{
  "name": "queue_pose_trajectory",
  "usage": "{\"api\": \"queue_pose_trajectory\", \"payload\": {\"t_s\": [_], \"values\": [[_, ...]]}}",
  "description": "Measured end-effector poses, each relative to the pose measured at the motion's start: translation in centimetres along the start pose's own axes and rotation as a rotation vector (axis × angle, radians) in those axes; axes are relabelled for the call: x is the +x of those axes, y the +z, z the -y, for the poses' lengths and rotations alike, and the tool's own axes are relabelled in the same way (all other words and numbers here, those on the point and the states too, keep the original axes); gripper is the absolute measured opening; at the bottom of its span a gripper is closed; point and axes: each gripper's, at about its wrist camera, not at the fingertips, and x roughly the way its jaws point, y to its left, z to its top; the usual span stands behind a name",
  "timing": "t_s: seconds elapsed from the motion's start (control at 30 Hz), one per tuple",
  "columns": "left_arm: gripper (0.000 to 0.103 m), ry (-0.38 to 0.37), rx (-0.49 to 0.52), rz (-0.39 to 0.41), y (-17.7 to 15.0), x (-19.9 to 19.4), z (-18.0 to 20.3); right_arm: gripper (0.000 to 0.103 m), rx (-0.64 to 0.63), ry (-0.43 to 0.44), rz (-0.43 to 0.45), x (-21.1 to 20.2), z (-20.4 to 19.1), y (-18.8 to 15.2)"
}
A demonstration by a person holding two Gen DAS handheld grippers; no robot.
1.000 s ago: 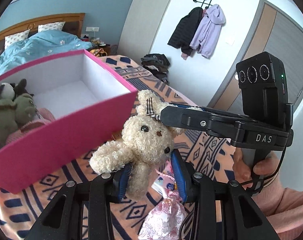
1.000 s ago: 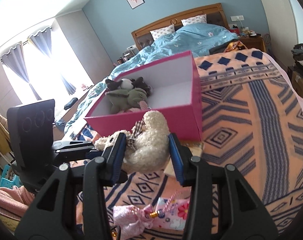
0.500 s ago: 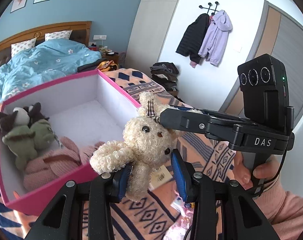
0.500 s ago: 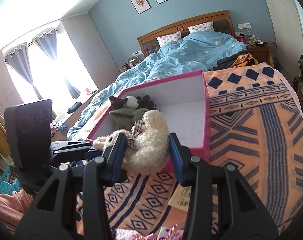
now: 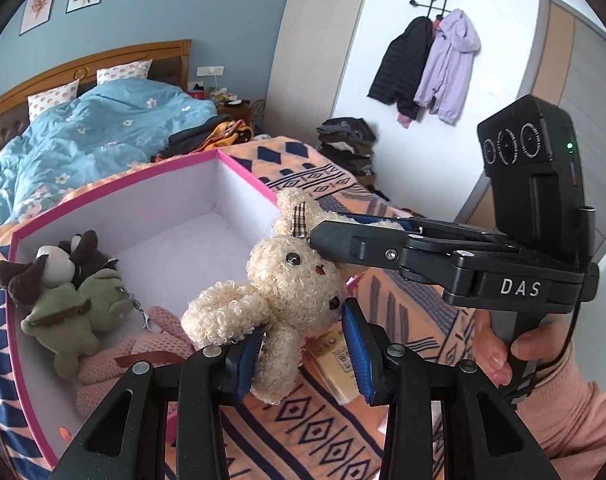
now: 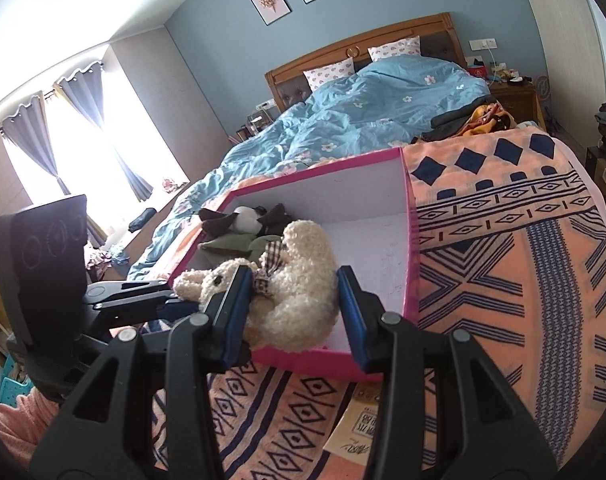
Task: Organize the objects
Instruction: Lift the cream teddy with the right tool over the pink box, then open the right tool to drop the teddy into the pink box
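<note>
A cream curly plush bunny [image 5: 291,280] hangs in the air between both grippers. My left gripper [image 5: 303,354] is shut on its lower body and leg. From the right, the right gripper [image 5: 317,236] clamps its head by the checked bow. In the right wrist view the right gripper [image 6: 293,308] holds the bunny [image 6: 303,288] over the near corner of the pink box [image 6: 407,248], with the left gripper [image 6: 171,300] reaching in from the left. The box [image 5: 103,200] holds a green and brown plush [image 5: 63,300] and a pink knit toy [image 5: 143,352].
The box sits on an orange and navy patterned blanket [image 6: 503,280]. A yellowish booklet [image 6: 359,428] lies on the blanket just before the box. A blue duvet [image 6: 363,120] covers the bed's far half. Folded clothes [image 5: 343,148] and hanging coats [image 5: 423,64] are by the wall.
Both grippers carried the bunny up and forward, from beside the box's outer wall to above its near corner. The pink doll on the blanket has dropped out of view.
</note>
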Motion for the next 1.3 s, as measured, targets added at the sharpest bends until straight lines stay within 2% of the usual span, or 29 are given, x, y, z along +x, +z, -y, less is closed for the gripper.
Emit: {"api": "queue_pose_trajectory", "payload": {"t_s": [0.5, 0.9, 1.2, 1.3], "values": [[0.04, 0.031, -0.033, -0.066, 1.4, 3.4, -2.8, 0.046, 0.038, -0.063, -0.049, 3.2, 1.8, 0.4], [0.04, 0.064, -0.05, -0.118, 1.6, 5.8, -4.0, 0.046, -0.028, -0.189, -0.069, 4.5, 1.4, -0.1], [0.046, 0.079, -0.078, -0.109, 1.3, 5.8, -4.9, 0.046, -0.011, -0.189, -0.051, 3.6, 1.7, -0.4], [0.052, 0.1, -0.077, -0.081, 1.1, 5.1, -5.0, 0.046, -0.007, -0.178, -0.041, 2.9, 1.7, -0.7]]}}
